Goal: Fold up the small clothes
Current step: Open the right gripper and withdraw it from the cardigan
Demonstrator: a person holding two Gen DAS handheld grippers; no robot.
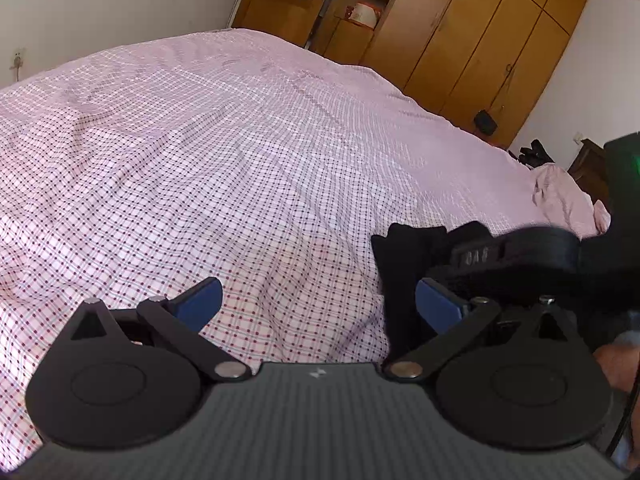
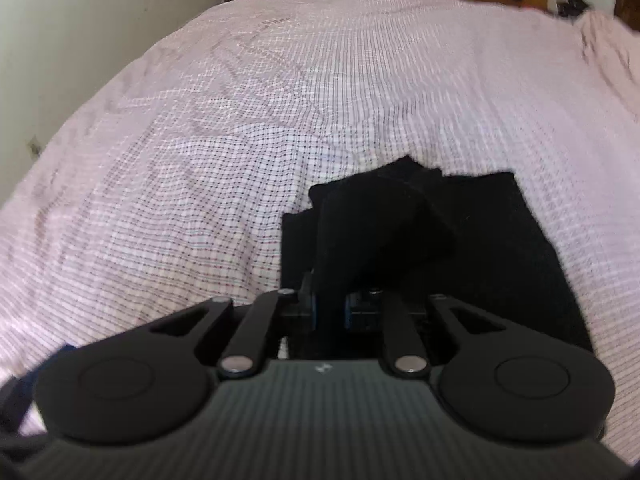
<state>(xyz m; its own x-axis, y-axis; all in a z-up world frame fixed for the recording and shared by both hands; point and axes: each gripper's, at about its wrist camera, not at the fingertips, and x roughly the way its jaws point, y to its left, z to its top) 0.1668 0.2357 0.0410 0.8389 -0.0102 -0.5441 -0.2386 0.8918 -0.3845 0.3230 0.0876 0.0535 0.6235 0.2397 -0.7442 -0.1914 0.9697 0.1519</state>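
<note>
- Left claw (image 1: 318,304) is hovering low over the bed (image 1: 240,152), jaws standing wide apart; only checked bedcover is showing between the blue pads (image 1: 200,300).
- Nothing is being held in the left claw. Its right-hand pad is sitting just beside the left edge of the black garment (image 1: 404,264); contact cannot be told.
- Right claw (image 2: 330,306) is pointing downward at the black garment (image 2: 480,248), jaws standing narrowly apart with a raised fold of the black cloth running between them.
- Whether the right claw's pads are pressing on that fold cannot be told: cloth and claw are both black and the right wrist view is blurred.
- The garment is lying on the pink checked bedcover (image 2: 240,120), toward the near side of the bed. A flat, roughly rectangular part is spreading to the right of the right claw; a bunched, lifted part is rising from the jaws toward the far edge of the garment.
- In the left wrist view, the right claw's body (image 1: 540,248) is appearing at the right edge, sitting over the garment.
- A wooden wardrobe (image 1: 480,40) is standing beyond the bed's far side, with open shelves (image 1: 364,4) holding small items.
- A crumpled part of the pink cover (image 1: 568,200) is lying at the bed's far right corner.
</note>
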